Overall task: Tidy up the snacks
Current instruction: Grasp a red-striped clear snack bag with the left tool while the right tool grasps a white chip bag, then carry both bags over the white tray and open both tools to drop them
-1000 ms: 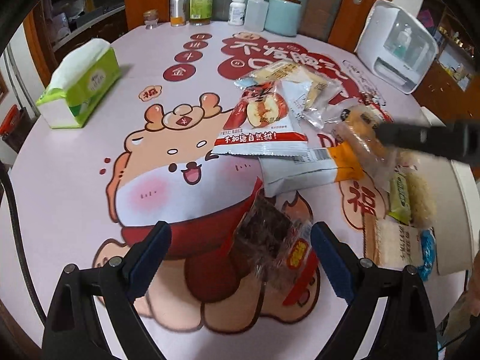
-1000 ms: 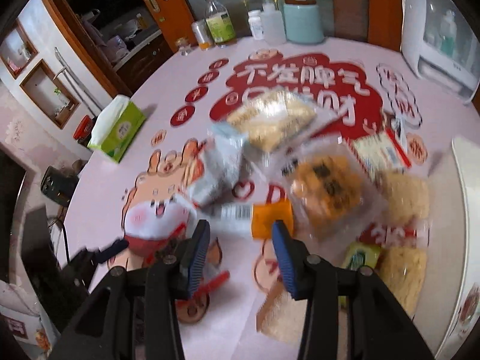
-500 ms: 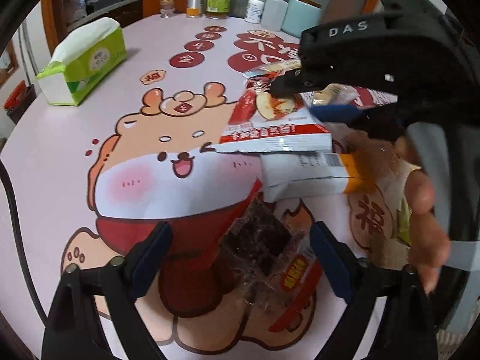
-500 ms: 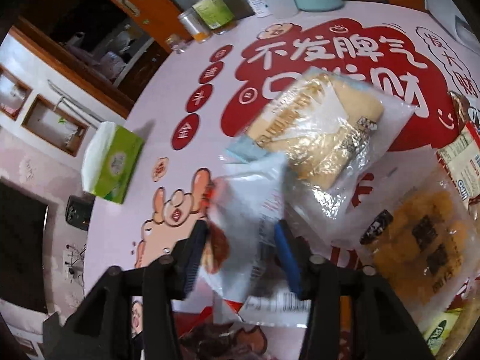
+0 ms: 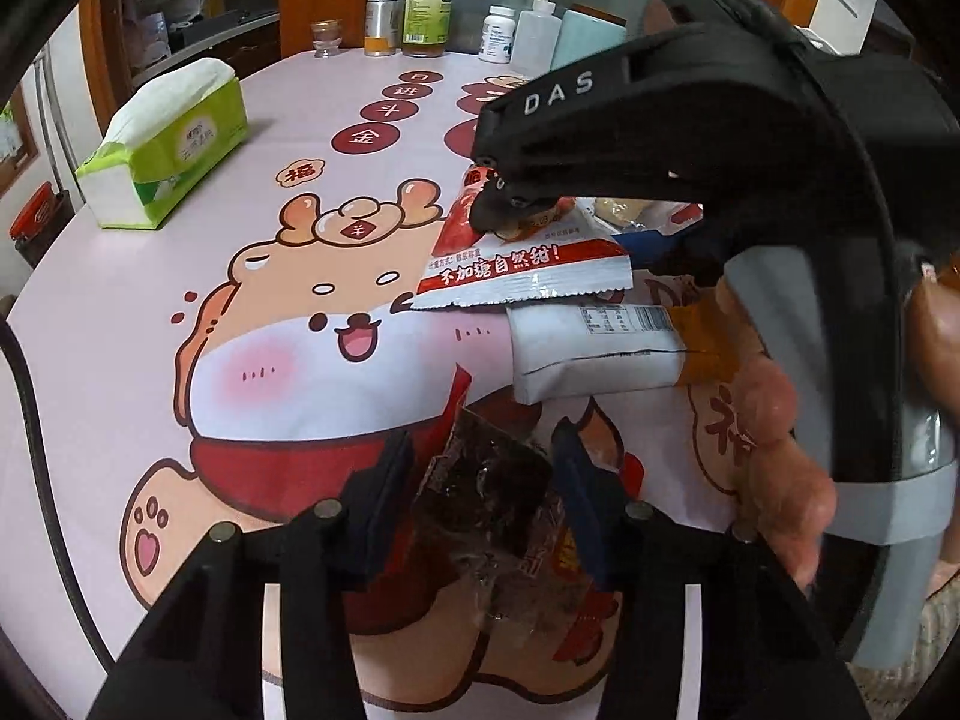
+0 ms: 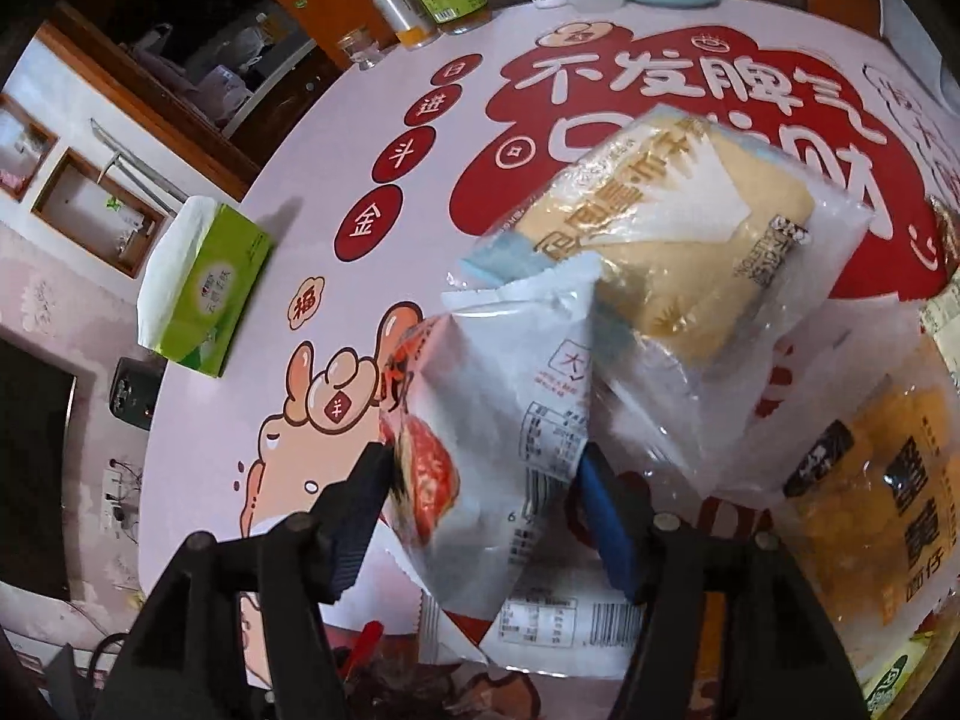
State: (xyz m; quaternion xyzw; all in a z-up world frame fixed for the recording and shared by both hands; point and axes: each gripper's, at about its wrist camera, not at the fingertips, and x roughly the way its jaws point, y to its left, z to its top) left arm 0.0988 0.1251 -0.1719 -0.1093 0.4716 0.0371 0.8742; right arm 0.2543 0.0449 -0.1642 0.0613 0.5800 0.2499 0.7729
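Left gripper [image 5: 483,480] fingers pinching dark snack packet [image 5: 486,510], right gripper [image 6: 486,501] clamping red-white pouch [image 6: 498,420] (lifted).

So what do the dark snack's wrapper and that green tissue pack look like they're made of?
The dark snack's wrapper looks like thin clear plastic film: glossy highlights, crinkles, and the brown contents show through. The green tissue pack seems a soft printed plastic wrap with a duller sheen, slightly creased, with white paper tissue bulging out of the top.

On the desk [image 5: 108,312], the tissue pack [image 5: 162,144] sits far left, bottles [image 5: 427,0] behind, snack packets [image 5: 591,348] piled right, a dark-snack wrapper [image 5: 486,504] nearest.
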